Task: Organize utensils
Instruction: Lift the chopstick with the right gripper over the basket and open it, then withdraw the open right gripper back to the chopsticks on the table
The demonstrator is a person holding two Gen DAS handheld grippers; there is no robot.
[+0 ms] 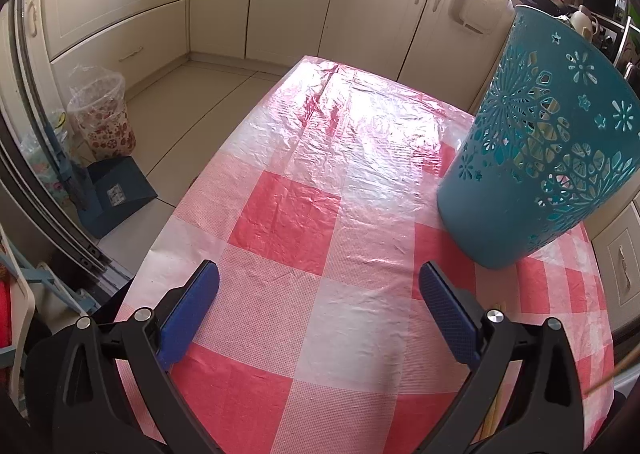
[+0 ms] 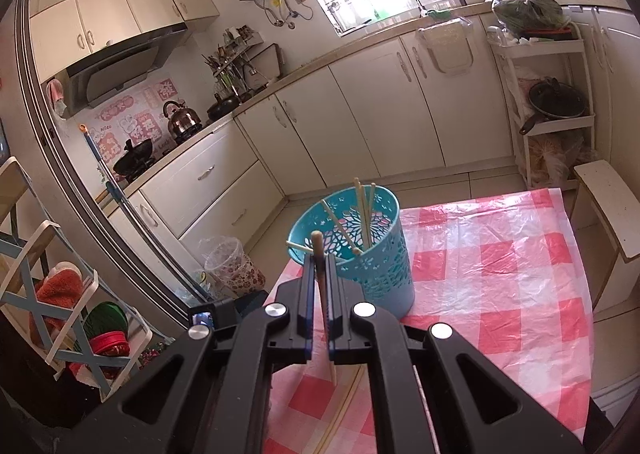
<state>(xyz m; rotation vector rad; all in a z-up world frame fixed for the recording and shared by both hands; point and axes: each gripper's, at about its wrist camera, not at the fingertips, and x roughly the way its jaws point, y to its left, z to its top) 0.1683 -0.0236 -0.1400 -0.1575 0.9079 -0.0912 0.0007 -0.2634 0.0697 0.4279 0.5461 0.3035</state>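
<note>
Gripping chopstick [image 2: 322,286] in right gripper [image 2: 320,262], teal basket [image 2: 384,274] nr, no legible labels

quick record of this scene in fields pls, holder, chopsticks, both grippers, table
holder: teal cut-out basket, upright on the table
in holder: several wooden chopsticks leaning inside
right gripper: shut on one chopstick, held in front of the basket
left gripper: open, nothing between its fingers, above the table
table: red and white checked plastic cover
still loose: more chopsticks lying on the cover below the right gripper
</note>
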